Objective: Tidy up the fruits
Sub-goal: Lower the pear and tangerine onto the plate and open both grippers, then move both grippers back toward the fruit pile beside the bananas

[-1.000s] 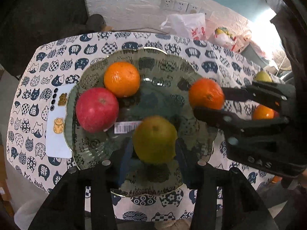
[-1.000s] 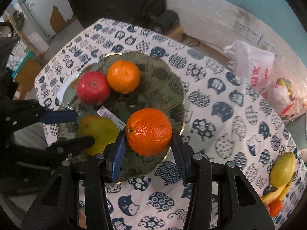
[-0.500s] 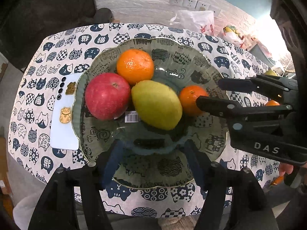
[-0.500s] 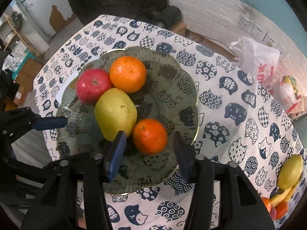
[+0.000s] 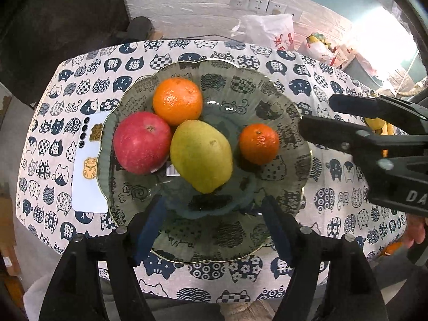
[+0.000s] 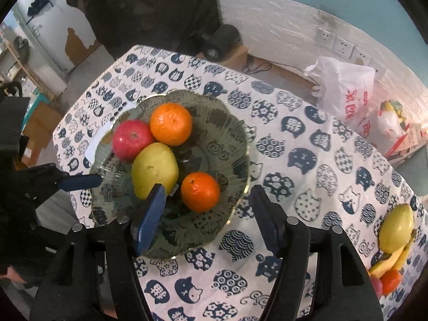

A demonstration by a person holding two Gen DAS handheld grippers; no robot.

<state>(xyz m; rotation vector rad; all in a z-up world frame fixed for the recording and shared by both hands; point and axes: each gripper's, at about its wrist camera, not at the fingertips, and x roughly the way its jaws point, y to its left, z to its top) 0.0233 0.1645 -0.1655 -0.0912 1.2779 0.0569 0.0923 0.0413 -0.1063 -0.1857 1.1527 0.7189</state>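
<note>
Both grippers open over the filled plate

The left gripper (image 5: 214,227) and right gripper (image 6: 207,216) hold nothing, jaws still opening; on the glass plate (image 5: 214,251) lie a pear (image 5: 200,155), small orange (image 5: 259,143), apple (image 5: 141,142) and big orange (image 5: 177,101). Release step, I judge; next fetch the fruit pile (image 6: 393,243) at 4 o'clock.

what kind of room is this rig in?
Probably a lived-in home room, not a lab: a table with a cat-print tablecloth, a glass fruit plate, plastic shopping bags and wall sockets behind.
</note>
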